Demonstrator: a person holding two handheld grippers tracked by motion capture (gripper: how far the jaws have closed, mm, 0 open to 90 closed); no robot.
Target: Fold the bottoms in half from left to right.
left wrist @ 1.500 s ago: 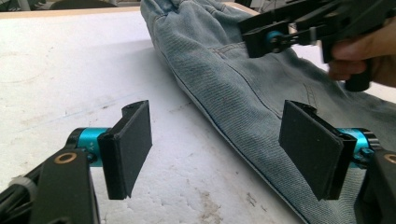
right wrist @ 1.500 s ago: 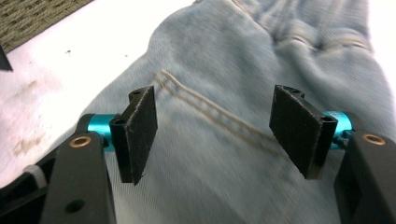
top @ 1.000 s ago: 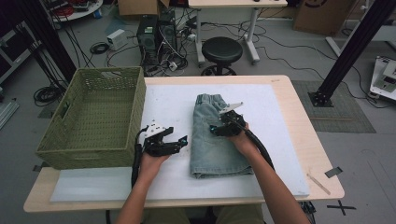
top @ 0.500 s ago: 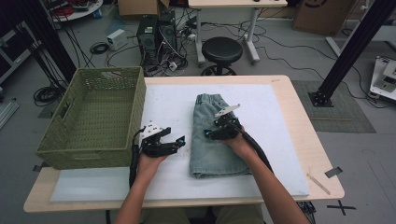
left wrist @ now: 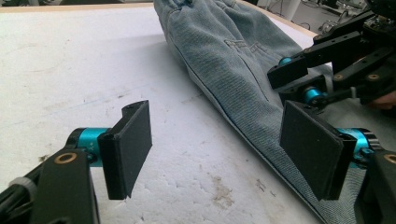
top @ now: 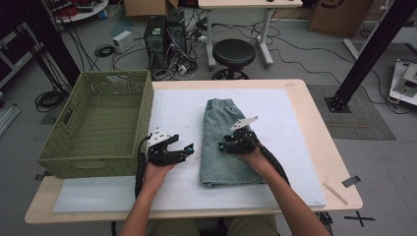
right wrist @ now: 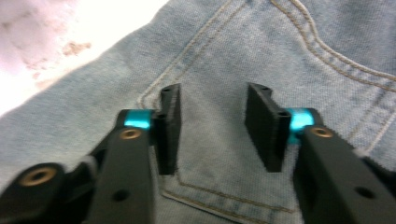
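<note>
At the table's middle, the folded denim shorts [top: 227, 143] lie flat. The right claw [top: 225, 145] hangs over their pocket, jaws just closing, gripping nothing; the left claw [top: 186, 149] waits gaping beside their edge.

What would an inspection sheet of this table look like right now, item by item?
Surface: wooden table with a white foam mat on top; the mat shows stains.
Job's things: folded denim shorts lie flat on the mat; green woven basket stands at the table's left end, nothing seen inside.
Clutter: a thin wooden stick and a piece of dark tape near the table's right edge.
Grippers: left gripper hangs over the mat beside the shorts, jaws wide open. Right gripper is over the shorts' pocket; its jaws have just been closing, a gap remains, no fabric pinched.
Cables: one trails from each gripper along the forearms.
Surroundings: black stool, computer tower, floor cables.
</note>
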